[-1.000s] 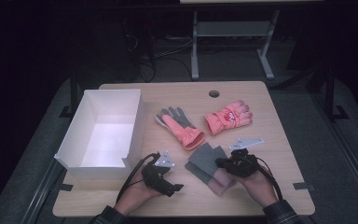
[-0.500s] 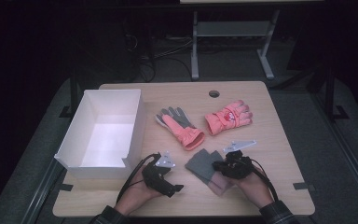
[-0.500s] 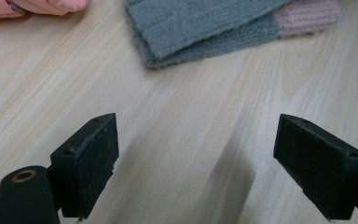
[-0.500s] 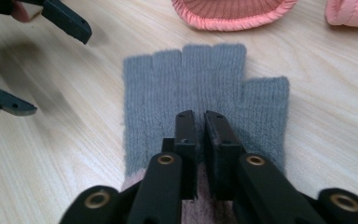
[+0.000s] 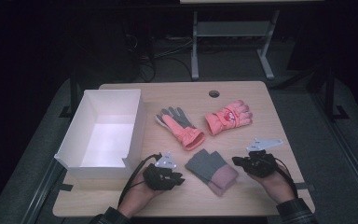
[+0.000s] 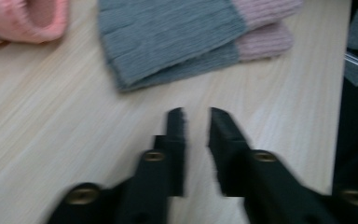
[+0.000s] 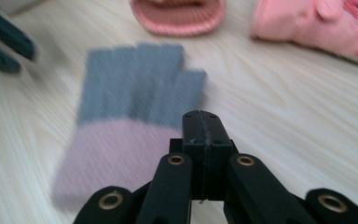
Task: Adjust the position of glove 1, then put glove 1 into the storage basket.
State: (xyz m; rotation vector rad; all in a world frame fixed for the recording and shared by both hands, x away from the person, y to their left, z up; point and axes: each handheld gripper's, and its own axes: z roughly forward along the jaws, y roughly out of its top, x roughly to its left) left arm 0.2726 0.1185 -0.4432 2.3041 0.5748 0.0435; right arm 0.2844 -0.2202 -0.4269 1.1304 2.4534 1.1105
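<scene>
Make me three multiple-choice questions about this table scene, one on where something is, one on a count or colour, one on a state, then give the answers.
1. Where does the grey and pink knit glove pair lie?
A. inside the white box
B. on the table between the two hand-held grippers
C. on top of the coral gloves

2. How many coral gloves lie apart near the middle of the table?
A. one
B. two
C. four

3. How do the right hand-held gripper's jaws stand?
A. shut with nothing between them
B. wide open
C. clamped on a glove

Answers: 1 B, the high view shows the pair between the left hand-held gripper and the right hand-held gripper. 2 B, one coral glove with a grey palm and one coral glove with a print. 3 A, the right gripper view shows its jaws pressed together, short of the glove pair.
</scene>
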